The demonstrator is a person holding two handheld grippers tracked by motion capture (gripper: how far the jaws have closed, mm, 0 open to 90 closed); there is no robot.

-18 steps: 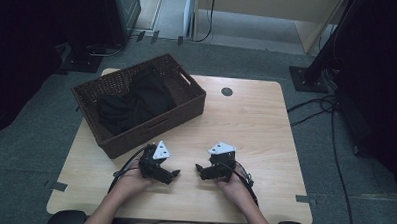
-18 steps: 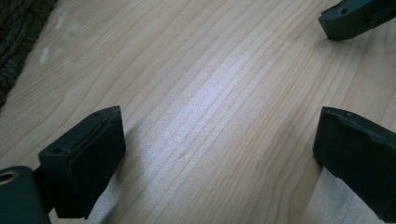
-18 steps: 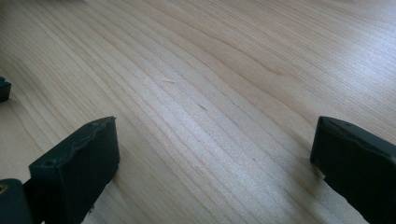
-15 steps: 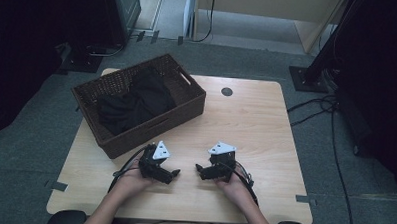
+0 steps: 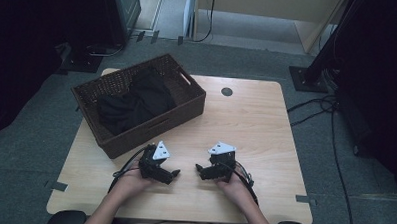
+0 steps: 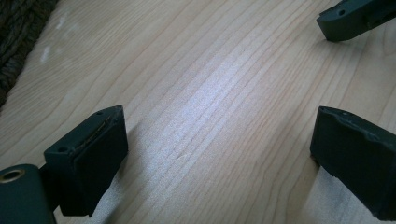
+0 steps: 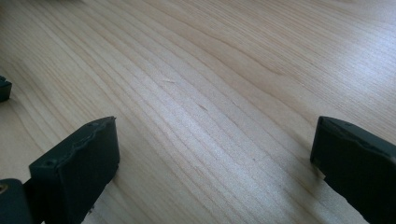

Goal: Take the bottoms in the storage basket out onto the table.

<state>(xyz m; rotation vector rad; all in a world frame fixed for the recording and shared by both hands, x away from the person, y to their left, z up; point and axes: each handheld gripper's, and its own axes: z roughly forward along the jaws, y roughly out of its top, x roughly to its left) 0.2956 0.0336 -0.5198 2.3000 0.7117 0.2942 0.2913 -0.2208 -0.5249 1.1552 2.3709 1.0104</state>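
A dark woven basket (image 5: pixel 136 107) sits on the left half of the wooden table (image 5: pixel 256 129), turned at an angle, with black cloth (image 5: pixel 134 105) heaped inside. In front of it, near the table's front edge, two hands rest on the wood. My left gripper (image 5: pixel 172 174) points right and my right gripper (image 5: pixel 200 170) points left, tips a short gap apart. In the left gripper view its jaws (image 6: pixel 219 158) stand wide apart over bare wood, and a jaw tip of the right gripper (image 6: pixel 355 18) shows at top right. The right gripper (image 7: pixel 215 168) is equally open and holds nothing.
A corner of the basket (image 6: pixel 18 37) lies at the left gripper view's top left. A round dark grommet (image 5: pixel 226 91) sits near the table's far edge. Cables (image 5: pixel 316 108) and dark stands (image 5: pixel 308 76) are on the floor to the right.
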